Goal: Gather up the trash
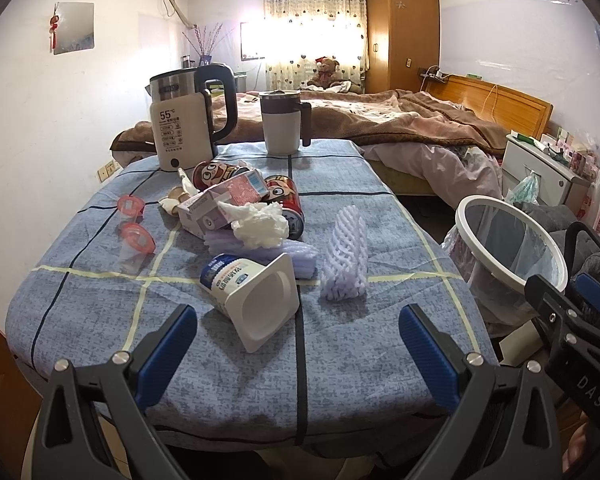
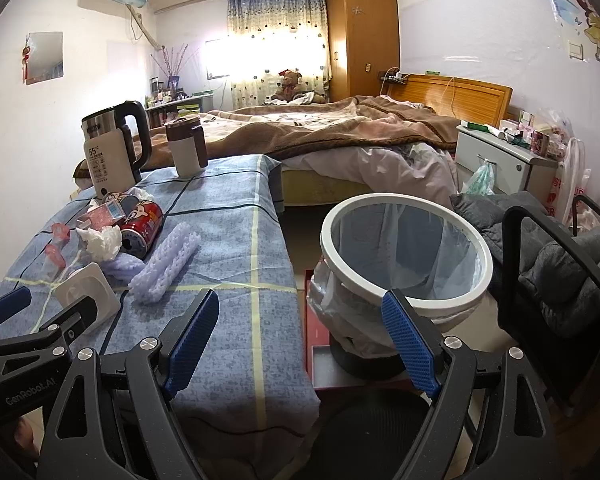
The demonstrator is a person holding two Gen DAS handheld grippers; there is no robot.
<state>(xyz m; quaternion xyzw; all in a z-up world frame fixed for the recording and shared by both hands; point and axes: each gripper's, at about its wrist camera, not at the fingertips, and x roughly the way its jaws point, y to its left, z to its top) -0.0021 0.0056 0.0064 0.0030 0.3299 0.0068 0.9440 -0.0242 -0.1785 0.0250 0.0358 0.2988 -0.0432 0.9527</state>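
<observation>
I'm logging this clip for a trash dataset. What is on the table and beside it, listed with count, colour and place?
Tipped plastic yogurt cup: 1, white and blue, table's near edge.
Foam fruit net: 1, pale lilac, right of cup.
Crumpled tissue: 1, white, on the pile.
Cartoon drink cans: 2, red, lying mid-table.
Small cardboard boxes: 2, pink and white, mid-pile.
Jelly cups: 2, pink lids, left.
Electric kettle: 1, steel and cream, far left.
Lidded mug: 1, grey and brown, far edge.
Lined trash bin: 1, white rim, floor, right of table.
Left gripper: open.
Right gripper: open.
</observation>
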